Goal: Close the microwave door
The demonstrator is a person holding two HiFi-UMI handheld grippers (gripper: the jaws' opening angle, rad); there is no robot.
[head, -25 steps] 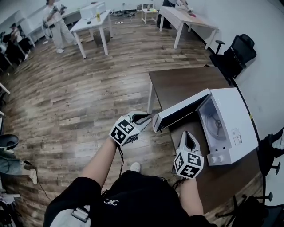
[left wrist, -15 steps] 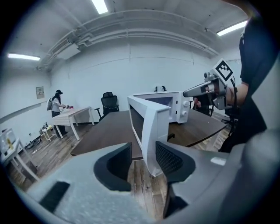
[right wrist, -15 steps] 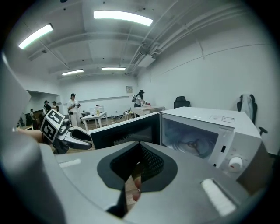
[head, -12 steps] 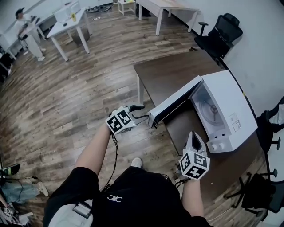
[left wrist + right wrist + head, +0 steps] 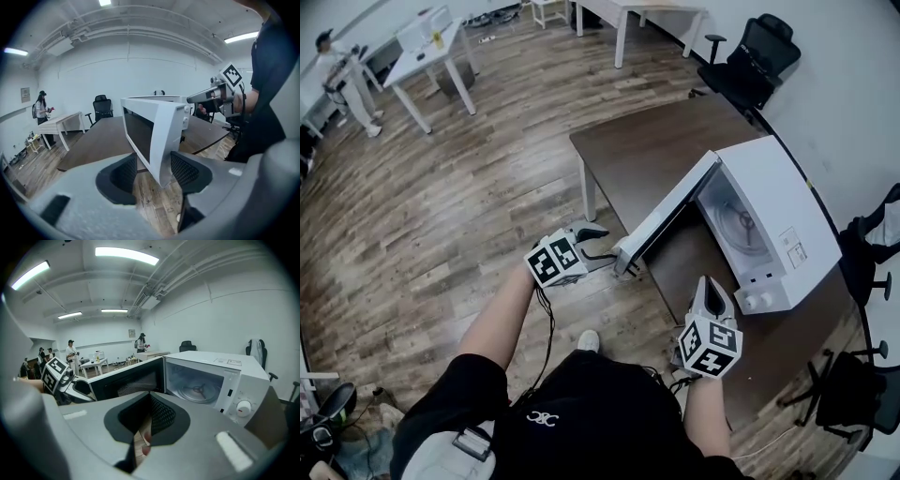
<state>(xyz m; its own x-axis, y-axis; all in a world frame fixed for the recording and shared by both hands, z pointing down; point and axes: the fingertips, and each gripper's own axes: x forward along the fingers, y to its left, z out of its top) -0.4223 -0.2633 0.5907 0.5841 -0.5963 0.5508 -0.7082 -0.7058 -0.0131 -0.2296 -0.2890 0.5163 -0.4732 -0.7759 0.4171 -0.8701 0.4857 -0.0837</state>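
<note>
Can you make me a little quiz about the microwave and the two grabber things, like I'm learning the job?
1. True or false: the microwave door is shut.
2. What stands between the jaws of the left gripper? A) the door's free edge B) a mug C) nothing
3. Which gripper has its jaws together with nothing between them?

Key:
1. False. The door stands wide open on the white microwave.
2. A. Those jaws are opening, with the edge between them.
3. The right gripper.
</note>
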